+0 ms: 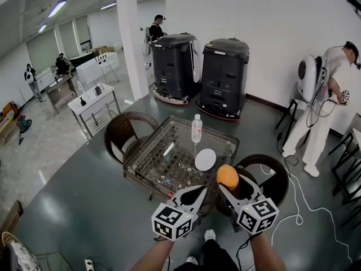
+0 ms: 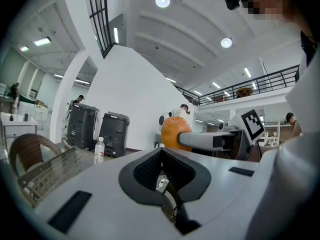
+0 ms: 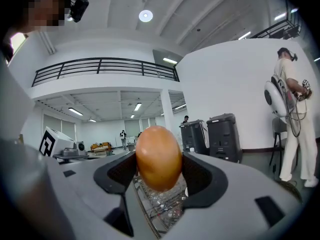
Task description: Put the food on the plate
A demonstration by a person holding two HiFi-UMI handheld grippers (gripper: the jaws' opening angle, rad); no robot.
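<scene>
An orange, egg-shaped food item is pinched between the jaws of my right gripper, held up in the air above the near right corner of the glass-topped wicker table. It fills the middle of the right gripper view, with the gripper shut on it. A round white plate lies on the table just beyond the food. My left gripper hovers beside the right one, shut and holding nothing. It sees the food ahead to its right.
A clear water bottle stands on the table behind the plate. Wicker chairs sit at the table's left and near right. Two black machines stand behind. A person stands at the right, with a cable on the floor.
</scene>
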